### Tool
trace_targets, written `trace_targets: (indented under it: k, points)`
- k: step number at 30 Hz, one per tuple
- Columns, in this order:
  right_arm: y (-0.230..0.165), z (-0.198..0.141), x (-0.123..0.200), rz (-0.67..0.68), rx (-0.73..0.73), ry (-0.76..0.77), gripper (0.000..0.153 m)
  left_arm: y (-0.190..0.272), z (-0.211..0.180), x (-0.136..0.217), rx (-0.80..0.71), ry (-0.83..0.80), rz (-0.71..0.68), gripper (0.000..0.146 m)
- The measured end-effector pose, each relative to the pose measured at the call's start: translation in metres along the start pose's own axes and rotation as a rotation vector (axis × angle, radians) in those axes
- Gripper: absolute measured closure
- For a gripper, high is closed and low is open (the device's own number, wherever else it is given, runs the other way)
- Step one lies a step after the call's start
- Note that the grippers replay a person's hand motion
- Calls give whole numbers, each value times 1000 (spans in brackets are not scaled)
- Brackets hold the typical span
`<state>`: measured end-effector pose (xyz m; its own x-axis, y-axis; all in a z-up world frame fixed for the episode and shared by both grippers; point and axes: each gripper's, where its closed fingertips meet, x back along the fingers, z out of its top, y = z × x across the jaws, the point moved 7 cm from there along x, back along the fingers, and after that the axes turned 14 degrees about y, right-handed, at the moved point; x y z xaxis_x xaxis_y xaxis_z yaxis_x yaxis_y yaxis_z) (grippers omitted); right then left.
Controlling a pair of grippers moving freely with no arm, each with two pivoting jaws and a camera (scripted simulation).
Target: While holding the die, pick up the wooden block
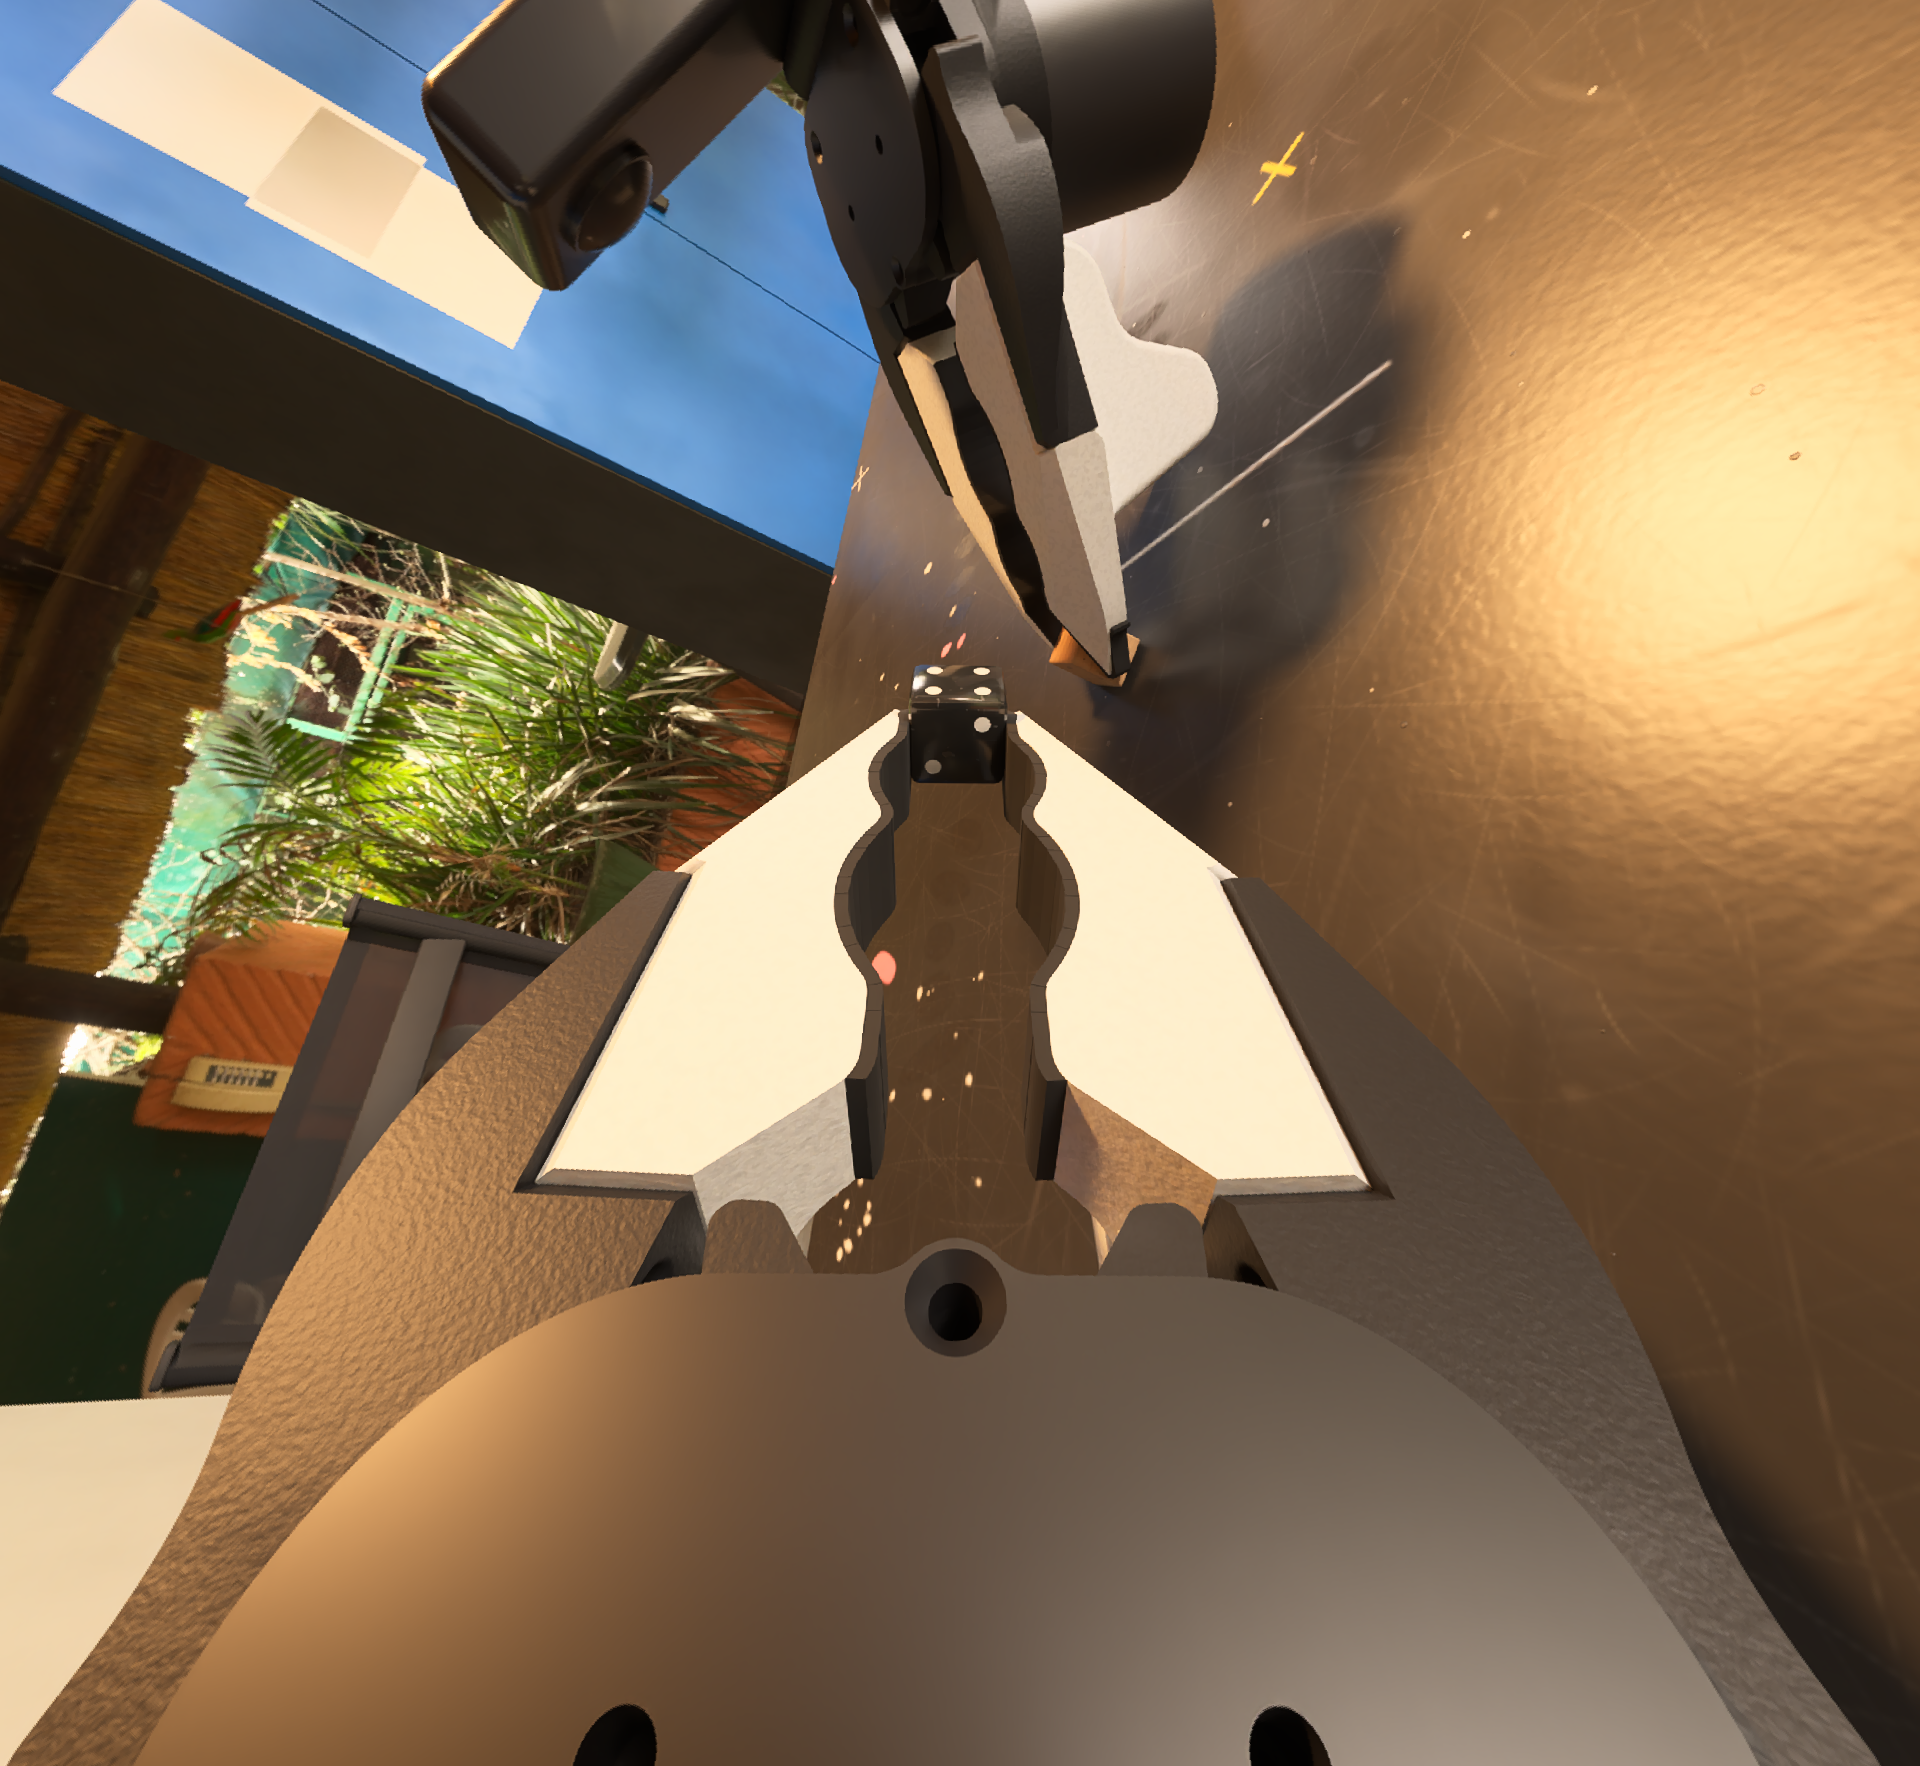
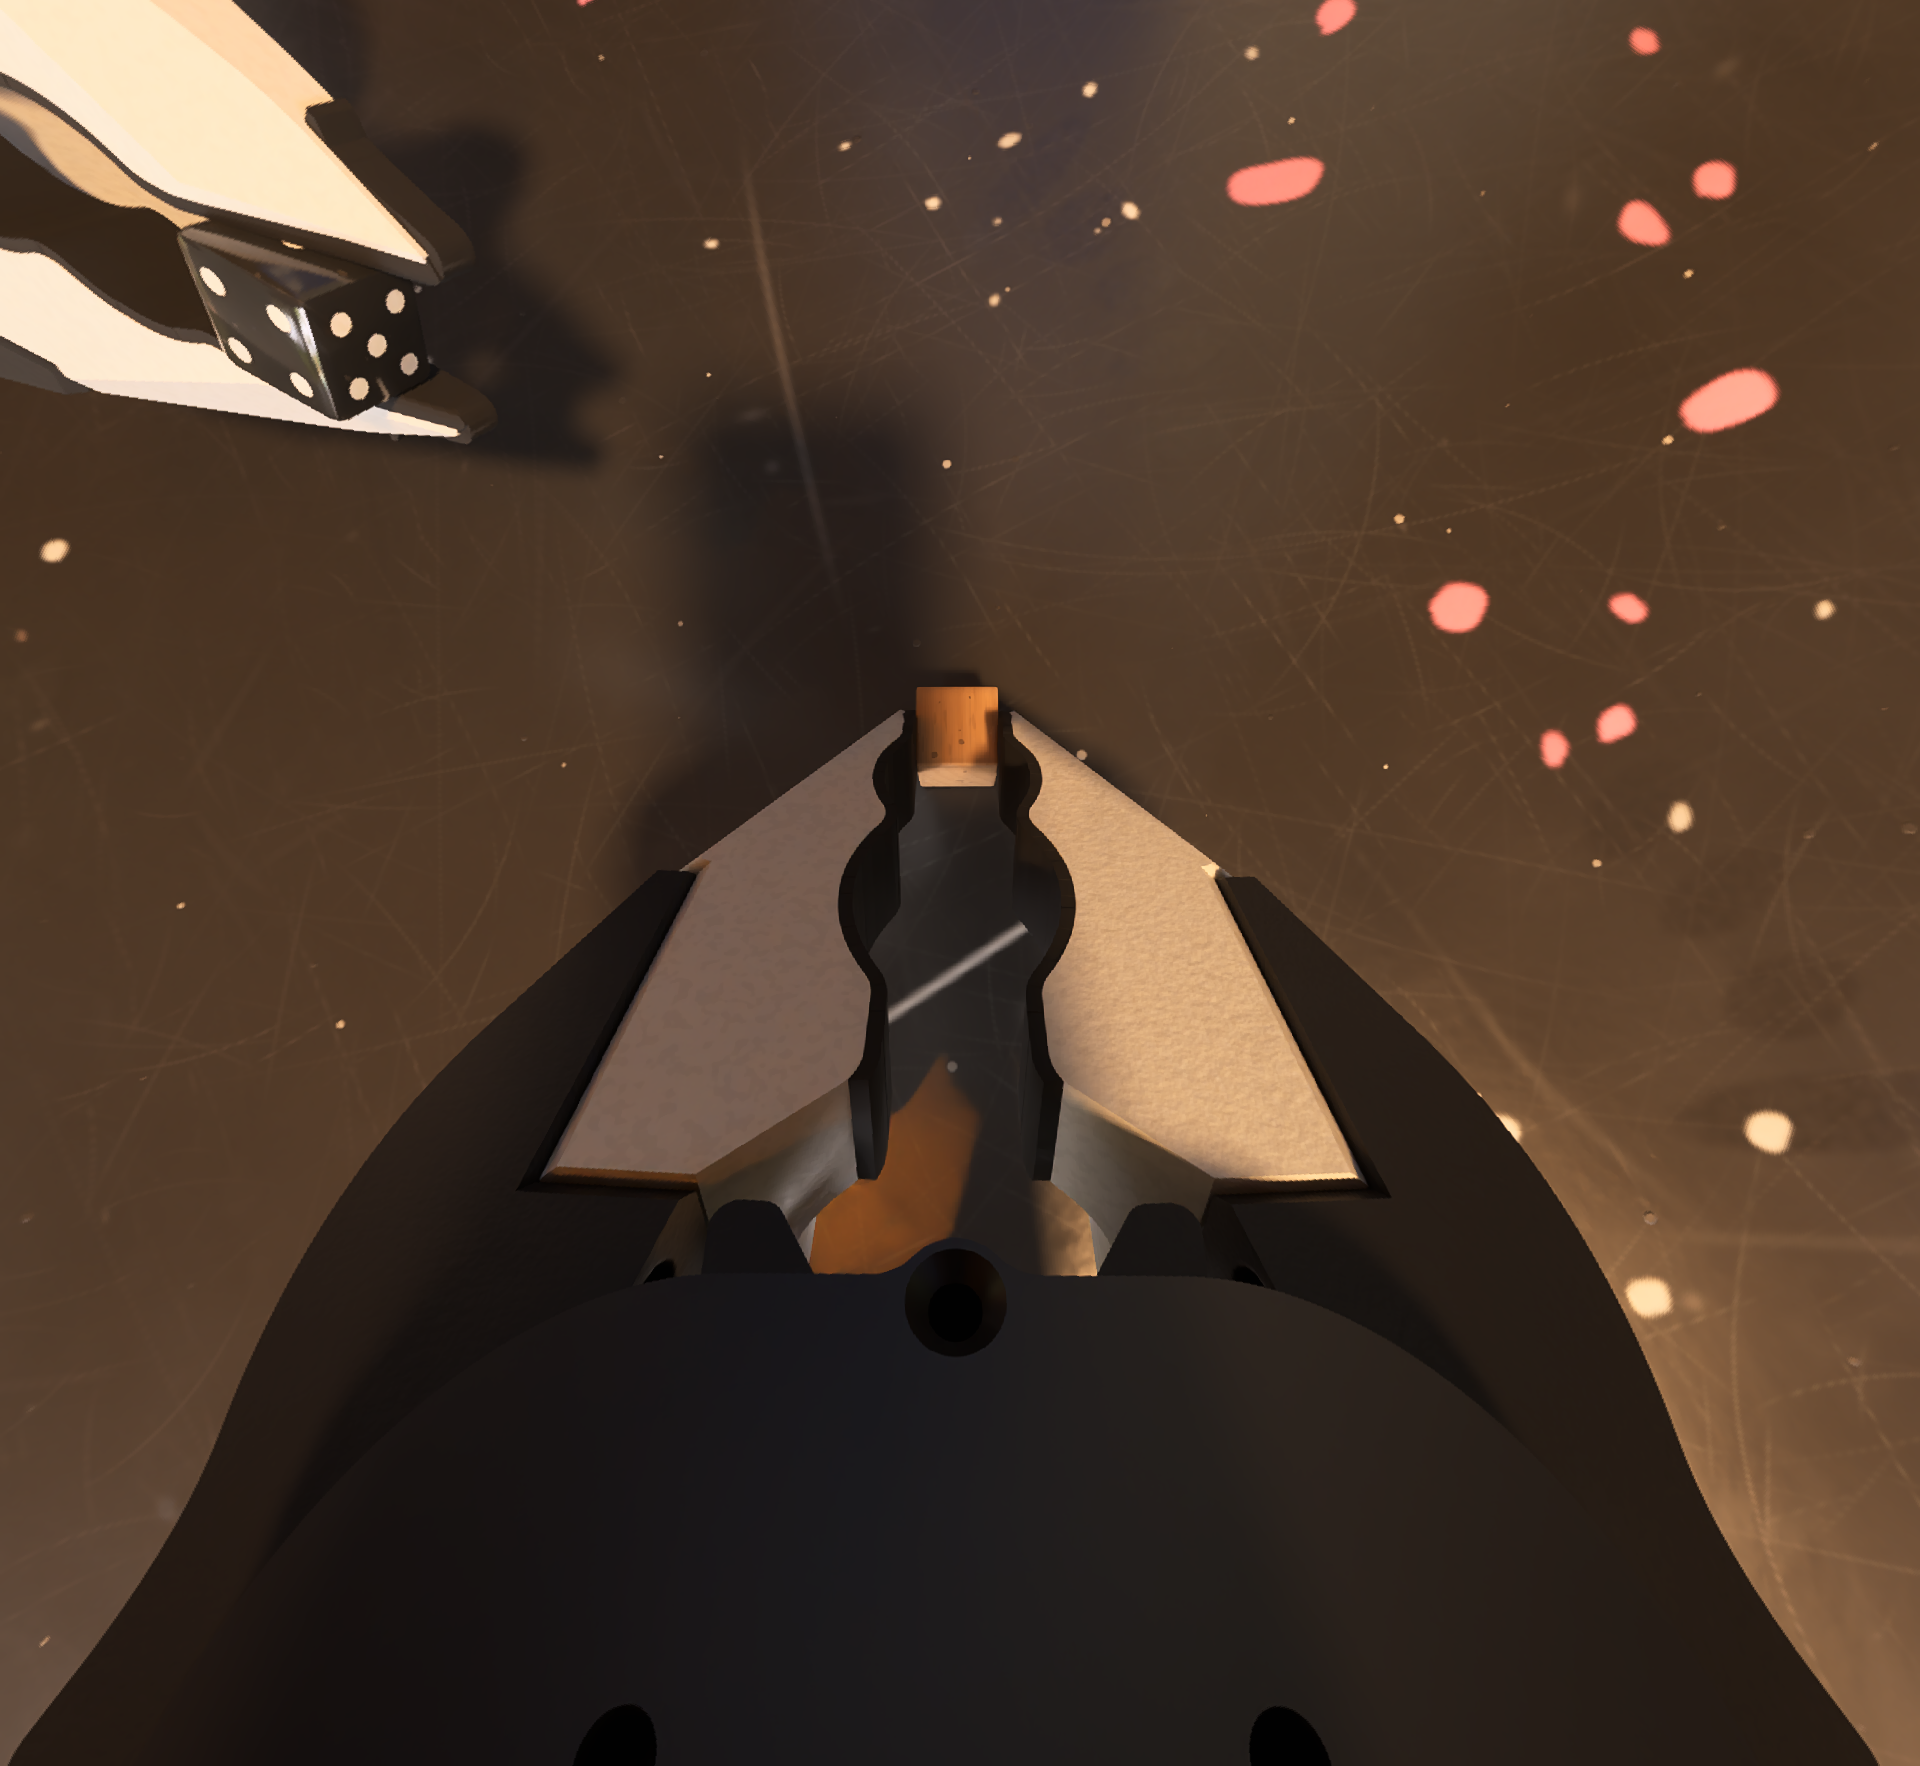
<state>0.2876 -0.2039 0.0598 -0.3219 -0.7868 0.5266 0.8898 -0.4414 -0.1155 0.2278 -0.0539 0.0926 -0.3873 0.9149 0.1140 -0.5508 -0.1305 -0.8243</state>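
Observation:
My left gripper (image 1: 957, 729) is shut on a black die (image 1: 957, 724) with white pips, pinched at its fingertips. The die (image 2: 312, 329) and the left gripper (image 2: 343, 334) also show at the upper left of the right wrist view. My right gripper (image 2: 957, 729) is shut on a small wooden block (image 2: 957, 734) at its fingertips, just over the brown table. In the left wrist view the right gripper (image 1: 1091, 656) comes down from above, and a corner of the wooden block (image 1: 1086, 660) shows at its tips, just right of the die.
The brown scratched table (image 2: 1351, 469) carries pink and pale specks. Its surface (image 1: 1558, 573) fills the right of the left wrist view. A blue wall (image 1: 312, 2), plants (image 1: 468, 729) and a dark box (image 1: 343, 1041) lie beyond the table's edge.

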Motion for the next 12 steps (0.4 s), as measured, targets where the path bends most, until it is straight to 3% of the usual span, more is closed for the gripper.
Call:
trace_targets:
  k: [6,12]
  points:
    - [-5,0,-3,-35,111,17,138,0,1,1,-18,-7,-8,130]
    - [-10,7,13,139,267,21,138,2,7,5,-55,21,-32,130]
